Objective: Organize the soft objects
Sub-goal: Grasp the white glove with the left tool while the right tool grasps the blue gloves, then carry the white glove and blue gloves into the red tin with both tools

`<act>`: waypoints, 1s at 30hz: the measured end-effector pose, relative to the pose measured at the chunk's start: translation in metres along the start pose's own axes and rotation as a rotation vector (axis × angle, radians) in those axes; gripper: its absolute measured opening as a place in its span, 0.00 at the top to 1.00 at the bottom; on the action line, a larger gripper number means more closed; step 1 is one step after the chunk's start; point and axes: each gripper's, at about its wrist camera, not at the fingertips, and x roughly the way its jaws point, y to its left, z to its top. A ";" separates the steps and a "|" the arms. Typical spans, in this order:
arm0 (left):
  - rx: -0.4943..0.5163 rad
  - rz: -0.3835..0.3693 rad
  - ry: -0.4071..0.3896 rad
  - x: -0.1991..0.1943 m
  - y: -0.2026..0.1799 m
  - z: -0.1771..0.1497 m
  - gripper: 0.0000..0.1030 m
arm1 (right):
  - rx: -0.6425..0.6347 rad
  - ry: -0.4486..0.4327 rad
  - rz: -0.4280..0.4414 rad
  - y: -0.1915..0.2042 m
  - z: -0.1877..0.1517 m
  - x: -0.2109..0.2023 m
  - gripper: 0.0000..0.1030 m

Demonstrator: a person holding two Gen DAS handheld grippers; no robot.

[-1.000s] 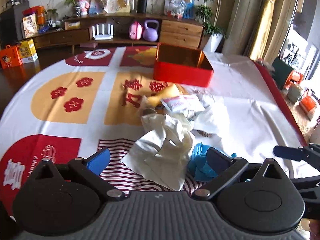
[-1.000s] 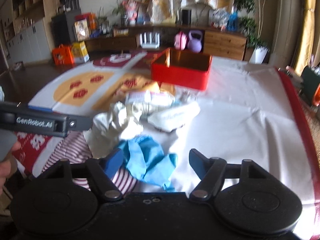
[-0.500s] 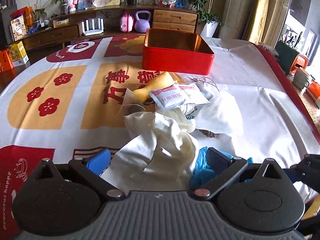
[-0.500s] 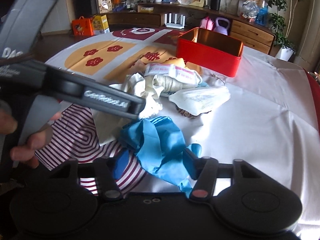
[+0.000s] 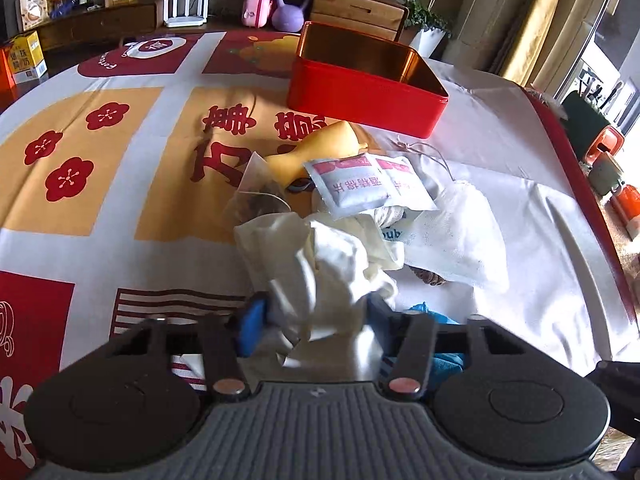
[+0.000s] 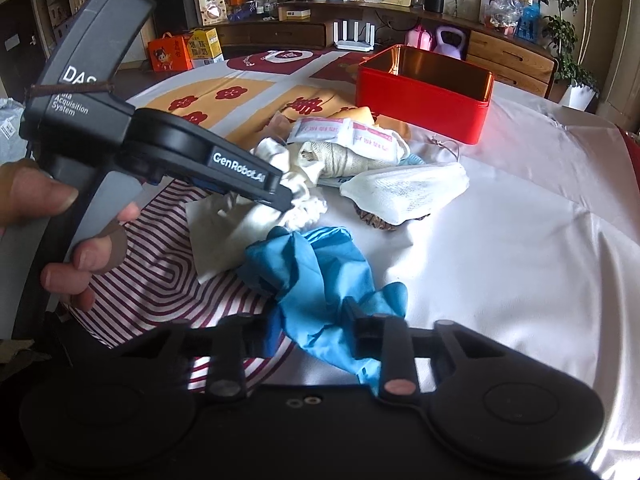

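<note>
A: Left hand-held gripper [image 5: 316, 326]: its jaws have just been closing and now pinch the crumpled white cloth [image 5: 320, 264], blue pads pressed into the fabric on both sides.

B: Which way does it run?

A: It is bunched, long axis going from the gripper toward the far edge of the worktop [image 5: 540, 216], its far end against the heap of other soft things.

B: Right hand-held gripper [image 6: 316, 328]?

A: Jaws have just been closing too. They are clamped on the blue glove [image 6: 316, 272]. The glove lies rumpled, long axis from the gripper away toward the white cloth, one fingered end flopped to the right. It sits near the front edge, half on the striped patch of the tablecloth [image 6: 152, 264].

B: The heap?

A: Mid-worktop: two white sachets with red print [image 5: 360, 186], a yellow soft piece [image 5: 320, 148] behind them, a white mesh pouch [image 6: 404, 192] toward the right edge. An open red tin [image 5: 360, 84] stands past the heap toward the far edge, apart from it.

B: Surface, room?

A: White cloth cover with red and ochre panels, plum-flower prints, red border on the right. Beyond it a low wooden sideboard [image 5: 352, 8] with a purple kettlebell [image 5: 290, 10] and a pink item, potted plants, yellow curtains. A person's hand [image 6: 60, 232] grips the left tool's handle.
</note>
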 end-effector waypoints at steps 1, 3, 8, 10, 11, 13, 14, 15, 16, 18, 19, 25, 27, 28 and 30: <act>-0.002 0.005 -0.002 -0.001 0.001 0.000 0.63 | 0.007 -0.001 0.004 -0.001 0.000 -0.001 0.82; -0.009 0.007 -0.005 -0.004 0.002 0.000 0.71 | 0.020 -0.002 0.011 -0.002 0.000 -0.003 0.85; -0.020 0.011 -0.015 -0.011 0.008 -0.002 0.87 | 0.060 -0.024 0.007 -0.008 -0.001 -0.011 0.95; -0.018 0.014 -0.019 -0.014 0.009 -0.003 0.89 | 0.079 -0.032 0.008 -0.011 -0.001 -0.015 0.96; -0.015 0.019 -0.022 -0.017 0.010 -0.004 0.89 | 0.088 -0.034 0.009 -0.012 -0.002 -0.017 0.96; -0.012 0.026 -0.031 -0.023 0.010 -0.005 0.89 | 0.103 -0.039 0.011 -0.013 -0.002 -0.021 0.96; -0.015 0.028 -0.037 -0.027 0.012 -0.006 0.89 | 0.108 -0.044 0.012 -0.014 -0.001 -0.024 0.96; -0.018 0.029 -0.043 -0.031 0.012 -0.006 0.90 | 0.111 -0.051 0.010 -0.014 -0.001 -0.027 0.96; -0.017 0.032 -0.048 -0.035 0.013 -0.007 0.89 | 0.116 -0.057 0.010 -0.014 0.000 -0.030 0.96; -0.019 0.029 -0.054 -0.044 0.015 -0.007 0.89 | 0.131 -0.068 0.015 -0.015 0.001 -0.035 0.96; -0.023 0.026 -0.055 -0.048 0.016 -0.007 0.89 | 0.135 -0.073 0.017 -0.016 0.003 -0.038 0.97; -0.027 0.010 -0.053 -0.071 0.021 -0.005 0.89 | 0.157 -0.102 0.032 -0.020 0.019 -0.060 0.97; -0.022 0.002 -0.055 -0.080 0.021 -0.002 0.89 | 0.171 -0.117 0.038 -0.025 0.026 -0.067 0.97; -0.013 0.007 -0.057 -0.084 0.020 0.000 0.89 | 0.176 -0.123 0.038 -0.027 0.030 -0.070 0.96; 0.005 0.003 -0.065 -0.092 0.018 0.005 0.89 | 0.186 -0.129 0.038 -0.032 0.039 -0.074 0.96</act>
